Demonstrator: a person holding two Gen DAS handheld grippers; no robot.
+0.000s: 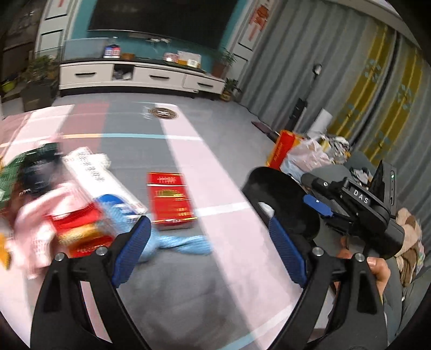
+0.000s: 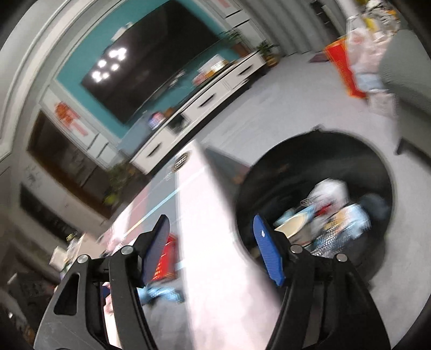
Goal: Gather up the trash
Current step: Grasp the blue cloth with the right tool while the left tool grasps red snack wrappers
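The black round bin [image 2: 317,172] stands just off the right edge of the tabletop [image 1: 221,172], and it already holds a heap: something white and crumpled [image 2: 330,192], a pale dish-like piece [image 2: 292,224], and a shiny blue-and-silver wrapper [image 2: 347,223], all too blurred to name more closely. On the tabletop, which wears a cloth of grey, pink and white blocks, a red cigarette pack [image 1: 170,200] lies flat near the middle, with a crumpled light-blue cloth [image 1: 186,243] just in front of it. To the left sits a smeared pile of litter [image 1: 54,204]: a white printed box, red and gold packaging, pink paper, something green behind. The left tongs [image 1: 208,245] stand wide with nothing between them, above the blue cloth. The right tongs [image 2: 212,239] are partly spread and also empty, hanging over the tabletop's edge beside the bin. Across the room a white TV cabinet [image 1: 140,76] runs beneath a dark screen [image 1: 159,21] on a teal wall, potted plants at each end, and grey curtains [image 1: 309,62] on the right.
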